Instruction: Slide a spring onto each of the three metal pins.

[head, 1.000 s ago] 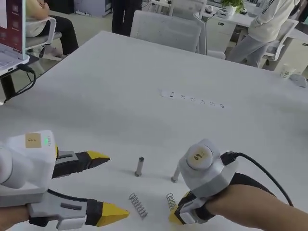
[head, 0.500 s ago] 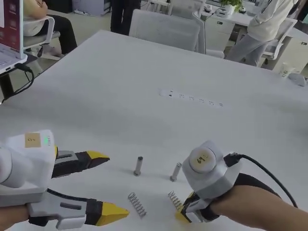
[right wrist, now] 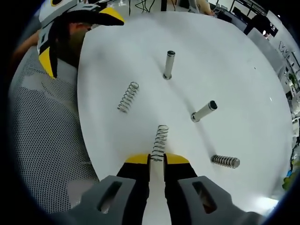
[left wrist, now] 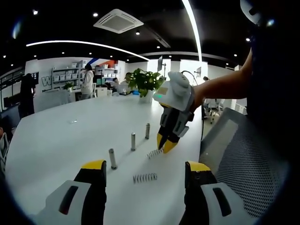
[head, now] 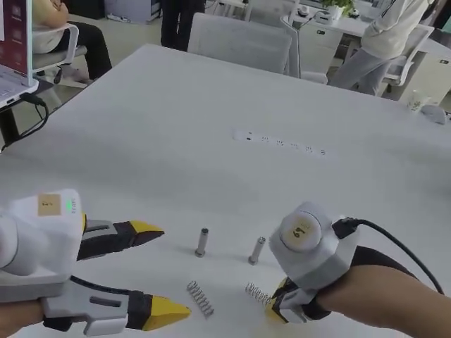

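Observation:
Two bare metal pins (head: 201, 241) (head: 257, 250) stand on the white table (head: 211, 141). My right gripper (right wrist: 156, 159) is shut on the near end of a spring (right wrist: 160, 140), which juts forward from its yellow tips just in front of the pins (right wrist: 168, 64) (right wrist: 205, 111). A further pin wearing a spring (right wrist: 225, 161) stands to the right; the left gripper view shows it upright (left wrist: 147, 131). One loose spring (head: 200, 297) lies on the table. My left gripper (head: 158, 267) hovers open at the lower left, nothing between its fingers (left wrist: 93, 166).
A row of small marks (head: 282, 146) crosses the table's middle. A laptop (head: 14, 49) sits at the far left edge. Chairs (head: 243, 39) and people stand beyond the far edge. A mesh chair back (right wrist: 42, 140) is close by the near edge.
My right gripper has shifted slightly right and toward me with the spring held in it. The left gripper has stayed put.

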